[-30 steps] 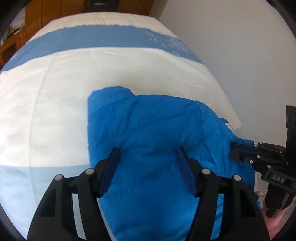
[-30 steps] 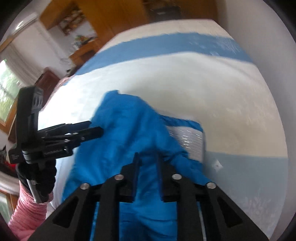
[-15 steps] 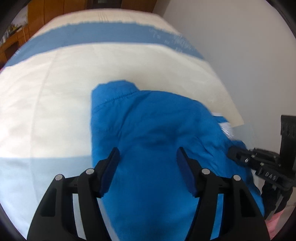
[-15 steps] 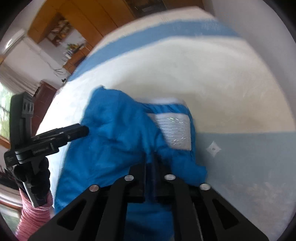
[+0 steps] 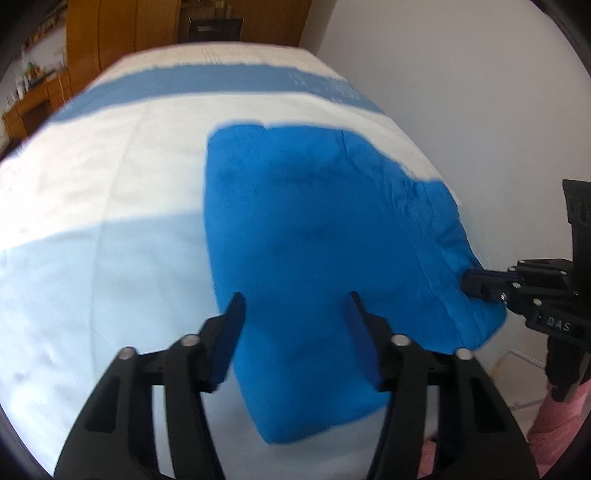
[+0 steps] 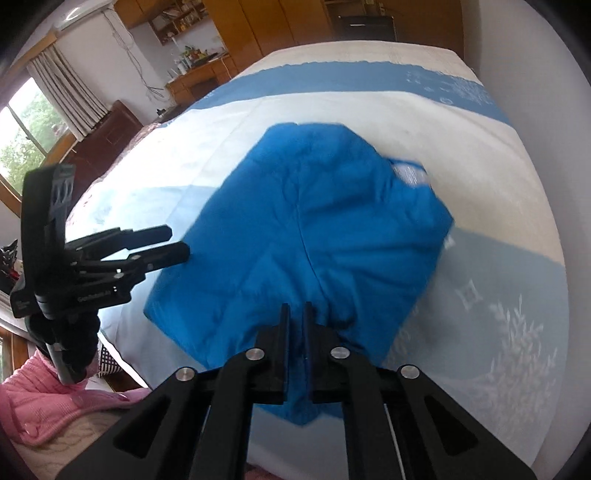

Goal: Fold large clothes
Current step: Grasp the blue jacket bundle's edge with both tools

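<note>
A bright blue padded jacket (image 5: 325, 236) lies folded in a rough block on the bed, near its right side; it also shows in the right wrist view (image 6: 314, 229). My left gripper (image 5: 295, 306) is open and empty, hovering over the jacket's near part. My right gripper (image 6: 295, 314) is shut on a pinch of the jacket's near edge; in the left wrist view it (image 5: 476, 284) shows at the jacket's right edge. The left gripper also shows in the right wrist view (image 6: 173, 242), beside the jacket's left edge.
The bed (image 5: 110, 192) has a cream, pale blue and blue striped cover. A white wall (image 5: 461, 92) runs along its right side. Wooden cabinets (image 6: 280, 26), a desk and a window (image 6: 26, 129) stand beyond. A pink-sleeved arm (image 6: 48, 406) is at the lower left.
The jacket's right part has been pulled over and flattened, hiding most of the white inner label. Both grippers have drawn back toward the near bed edge; the right stays shut on the fabric.
</note>
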The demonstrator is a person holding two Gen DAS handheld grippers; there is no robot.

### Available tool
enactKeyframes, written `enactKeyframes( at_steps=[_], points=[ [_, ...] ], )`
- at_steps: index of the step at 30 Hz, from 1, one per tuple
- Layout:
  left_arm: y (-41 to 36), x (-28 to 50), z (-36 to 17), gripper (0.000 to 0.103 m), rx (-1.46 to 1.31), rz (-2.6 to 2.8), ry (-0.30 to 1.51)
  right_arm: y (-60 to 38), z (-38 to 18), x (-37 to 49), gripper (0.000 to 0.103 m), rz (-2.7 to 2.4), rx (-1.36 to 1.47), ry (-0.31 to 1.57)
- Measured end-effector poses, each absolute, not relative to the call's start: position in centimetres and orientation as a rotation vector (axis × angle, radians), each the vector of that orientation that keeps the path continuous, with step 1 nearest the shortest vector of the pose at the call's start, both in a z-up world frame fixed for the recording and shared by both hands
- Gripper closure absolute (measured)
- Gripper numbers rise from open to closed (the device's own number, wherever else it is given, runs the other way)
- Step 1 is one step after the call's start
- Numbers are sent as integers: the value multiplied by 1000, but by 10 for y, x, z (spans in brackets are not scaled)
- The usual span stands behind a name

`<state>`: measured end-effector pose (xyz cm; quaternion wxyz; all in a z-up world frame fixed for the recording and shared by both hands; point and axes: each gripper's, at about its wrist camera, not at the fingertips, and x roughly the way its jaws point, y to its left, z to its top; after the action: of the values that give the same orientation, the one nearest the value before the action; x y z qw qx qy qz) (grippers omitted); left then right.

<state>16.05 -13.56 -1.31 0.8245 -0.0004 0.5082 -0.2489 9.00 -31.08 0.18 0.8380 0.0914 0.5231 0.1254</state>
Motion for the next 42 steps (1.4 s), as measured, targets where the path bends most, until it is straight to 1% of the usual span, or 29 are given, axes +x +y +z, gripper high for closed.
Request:
enactKeyframes(
  at_steps=[4, 10, 24, 42],
  points=[
    [-139, 148, -23, 51, 37, -512, 1034, -312, -21, 85, 102, 255, 218, 1125],
    [-138, 142, -39, 51, 73, -495, 1030, -309, -43, 82, 103, 251, 226, 1117],
    [-133, 133, -49, 50, 59, -491, 1022, -306, -53, 79, 103, 233, 235, 1104],
    [-129, 132, -49, 49, 58, -494, 1000, -306, -53, 81, 103, 217, 265, 1103]
  ],
)
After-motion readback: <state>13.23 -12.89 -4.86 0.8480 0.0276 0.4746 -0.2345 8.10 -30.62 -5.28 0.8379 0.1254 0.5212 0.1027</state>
